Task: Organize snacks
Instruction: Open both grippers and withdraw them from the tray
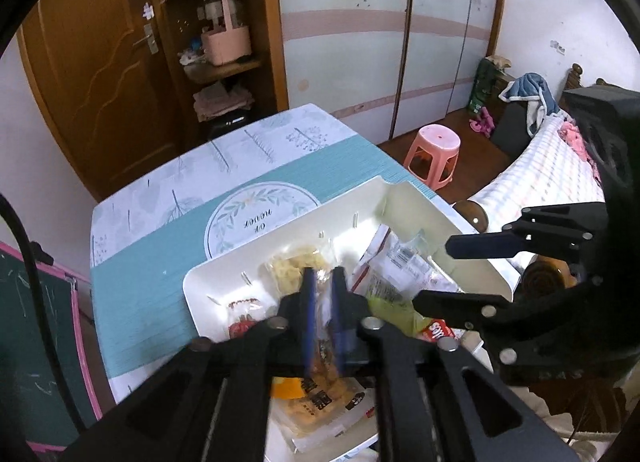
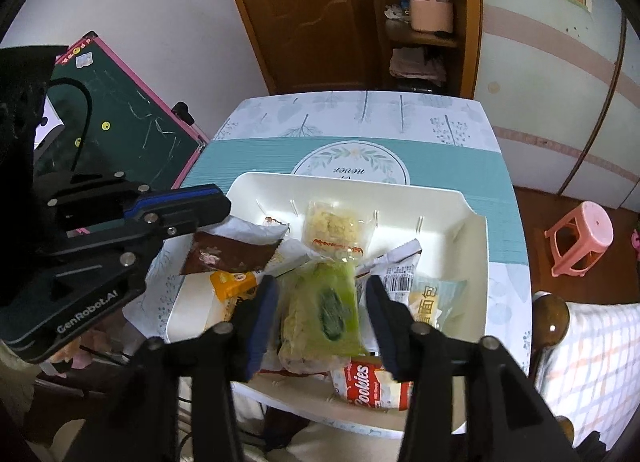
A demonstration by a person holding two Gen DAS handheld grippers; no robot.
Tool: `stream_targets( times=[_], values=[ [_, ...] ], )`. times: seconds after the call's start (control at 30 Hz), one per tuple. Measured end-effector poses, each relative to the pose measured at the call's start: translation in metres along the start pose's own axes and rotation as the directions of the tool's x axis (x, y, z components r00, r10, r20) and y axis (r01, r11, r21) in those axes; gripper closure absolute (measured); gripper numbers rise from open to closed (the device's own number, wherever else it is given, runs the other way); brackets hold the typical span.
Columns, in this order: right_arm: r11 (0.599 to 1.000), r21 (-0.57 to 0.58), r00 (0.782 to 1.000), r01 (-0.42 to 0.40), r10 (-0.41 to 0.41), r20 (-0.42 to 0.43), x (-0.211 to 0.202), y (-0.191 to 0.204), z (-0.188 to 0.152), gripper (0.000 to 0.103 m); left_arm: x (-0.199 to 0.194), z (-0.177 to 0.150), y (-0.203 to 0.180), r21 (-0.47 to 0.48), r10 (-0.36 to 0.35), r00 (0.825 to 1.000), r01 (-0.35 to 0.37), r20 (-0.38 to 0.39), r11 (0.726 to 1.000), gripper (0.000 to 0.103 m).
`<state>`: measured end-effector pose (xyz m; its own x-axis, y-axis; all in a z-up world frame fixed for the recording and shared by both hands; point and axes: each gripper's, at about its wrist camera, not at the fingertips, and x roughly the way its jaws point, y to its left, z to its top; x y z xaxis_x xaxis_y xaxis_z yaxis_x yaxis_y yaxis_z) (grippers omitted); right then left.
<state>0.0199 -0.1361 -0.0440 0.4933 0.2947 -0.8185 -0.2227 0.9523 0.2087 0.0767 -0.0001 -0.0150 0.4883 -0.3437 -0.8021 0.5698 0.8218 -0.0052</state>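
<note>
- My landmark was the white tray (image 2: 472, 262) on the teal-banded table (image 2: 248, 154), with the snacks piled inside it.
- My left gripper (image 1: 322, 282) hung over the tray's near-left part, jaws almost together, nipping a thin clear-wrapped snack (image 1: 325, 346) between the blue pads.
- My right gripper (image 2: 320, 294) stood over the tray's near middle, jaws apart on either side of a green packet (image 2: 324, 310); I saw the pads clear of it.
- A Cookies pack (image 2: 368, 386) lay at the tray's near edge.
- A brown sachet (image 2: 228, 256) sat at the tray's left rim.
- A pale yellow noodle pack (image 2: 332, 226) lay toward the far wall.
</note>
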Motion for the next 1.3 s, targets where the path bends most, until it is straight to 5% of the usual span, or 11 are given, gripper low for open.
stream_targets(
  times=[0.13, 0.23, 1.3],
  values=[
    [1.000, -0.002, 1.000, 0.000, 0.000, -0.003, 0.000, 0.002, -0.004, 0.049, 0.004, -0.005, -0.005, 0.002, 0.006, 1.000, -0.006, -0.013, 1.000, 0.052],
    [1.000, -0.012, 1.000, 0.014, -0.014, -0.004, 0.002, 0.004, -0.009, 0.049, 0.003, -0.009, -0.012, 0.039, 0.073, 0.997, -0.073, 0.000, 0.997, 0.042],
    [0.996, 0.074, 0.998, -0.044, 0.040, 0.054, -0.012, 0.020, -0.040, 0.049, -0.016, -0.052, 0.006, -0.181, 0.081, 0.996, -0.085, -0.028, 0.980, 0.026]
  ],
)
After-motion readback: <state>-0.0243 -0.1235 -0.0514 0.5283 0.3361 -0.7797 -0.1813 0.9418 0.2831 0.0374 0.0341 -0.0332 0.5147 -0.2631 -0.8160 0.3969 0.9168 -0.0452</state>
